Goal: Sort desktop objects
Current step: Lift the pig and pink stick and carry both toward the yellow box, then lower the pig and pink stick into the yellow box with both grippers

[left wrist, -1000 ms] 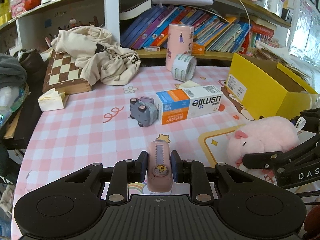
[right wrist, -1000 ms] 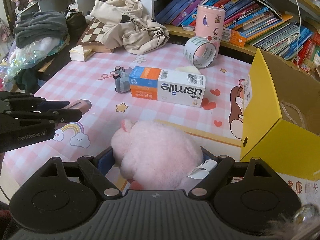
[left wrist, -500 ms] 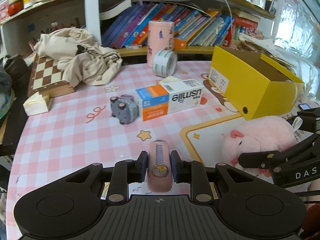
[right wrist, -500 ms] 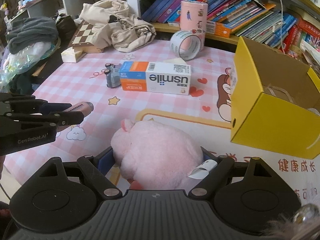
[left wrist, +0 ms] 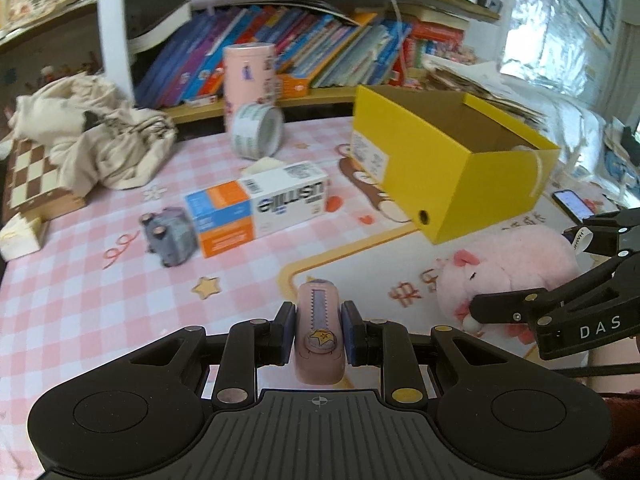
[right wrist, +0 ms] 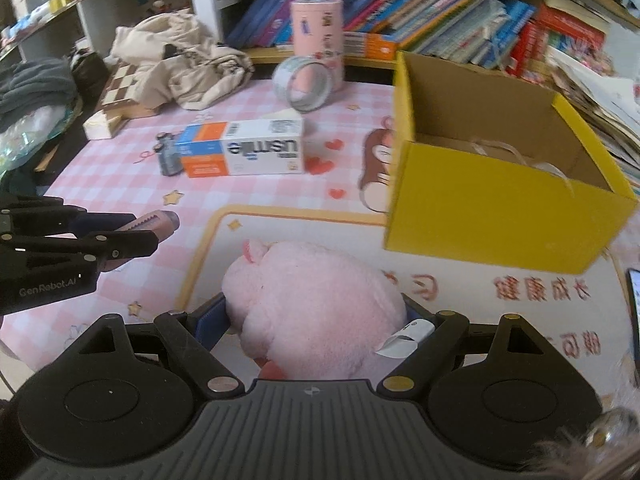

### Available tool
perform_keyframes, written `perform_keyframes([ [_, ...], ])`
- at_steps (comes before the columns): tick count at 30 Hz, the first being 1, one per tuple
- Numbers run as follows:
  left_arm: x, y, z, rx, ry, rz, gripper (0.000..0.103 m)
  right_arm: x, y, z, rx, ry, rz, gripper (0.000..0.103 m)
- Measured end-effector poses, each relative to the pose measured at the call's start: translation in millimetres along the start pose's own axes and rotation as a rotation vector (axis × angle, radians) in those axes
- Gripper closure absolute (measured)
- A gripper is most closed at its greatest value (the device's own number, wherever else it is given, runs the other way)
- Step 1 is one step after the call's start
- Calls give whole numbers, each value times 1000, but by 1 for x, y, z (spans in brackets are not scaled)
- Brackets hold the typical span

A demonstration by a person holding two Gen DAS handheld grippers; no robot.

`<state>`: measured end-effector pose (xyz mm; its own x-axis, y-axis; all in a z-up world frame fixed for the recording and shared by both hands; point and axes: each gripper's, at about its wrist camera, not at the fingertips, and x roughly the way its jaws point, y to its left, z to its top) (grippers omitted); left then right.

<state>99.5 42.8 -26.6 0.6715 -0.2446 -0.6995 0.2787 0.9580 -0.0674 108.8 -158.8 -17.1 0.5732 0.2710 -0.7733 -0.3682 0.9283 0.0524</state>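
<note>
My left gripper (left wrist: 319, 332) is shut on a pink utility knife (left wrist: 319, 320) with a star button, held above the checked pink tablecloth. The same knife (right wrist: 158, 224) pokes out of the left gripper in the right wrist view. My right gripper (right wrist: 316, 320) is shut on a pink plush pig (right wrist: 312, 304), also seen at the right of the left wrist view as the plush pig (left wrist: 508, 268). An open yellow box (right wrist: 496, 204) stands just ahead of the pig, to the right; the yellow box (left wrist: 448, 160) is open-topped with white string inside.
On the cloth lie a usmile carton (left wrist: 260, 208), a small grey toy car (left wrist: 170, 236) beside it, a tape roll (left wrist: 258, 130) and a pink canister (left wrist: 248, 76). A chessboard (left wrist: 32, 176), crumpled cloth (left wrist: 100, 140) and bookshelf (left wrist: 320, 48) line the back. A phone (left wrist: 572, 204) lies far right.
Both grippers have carried their loads rightward and forward; the yellow box now sits closer and more central in both views. The holds on knife and pig are unchanged.
</note>
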Motion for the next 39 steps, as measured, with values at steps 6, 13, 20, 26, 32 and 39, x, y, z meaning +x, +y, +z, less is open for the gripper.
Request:
perform_keyframes([
  [6, 9, -24, 10, 54, 4, -43, 80, -11, -22, -9, 44, -5, -34, 18],
  [13, 20, -50, 19, 115, 10, -90, 80, -18, -45, -18, 91, -6, -66, 18],
  [20, 30, -74, 27, 154, 16, -136, 80, -27, -68, -26, 130, -3, -98, 18],
  [26, 40, -94, 33, 184, 23, -173, 80, -36, -89, -34, 166, -2, -126, 18],
  [32, 50, -116, 38, 213, 32, -209, 80, -43, -110, -43, 200, 3, -153, 18],
  [39, 62, -139, 42, 237, 46, -239, 80, -48, -133, -50, 232, 14, -174, 18],
])
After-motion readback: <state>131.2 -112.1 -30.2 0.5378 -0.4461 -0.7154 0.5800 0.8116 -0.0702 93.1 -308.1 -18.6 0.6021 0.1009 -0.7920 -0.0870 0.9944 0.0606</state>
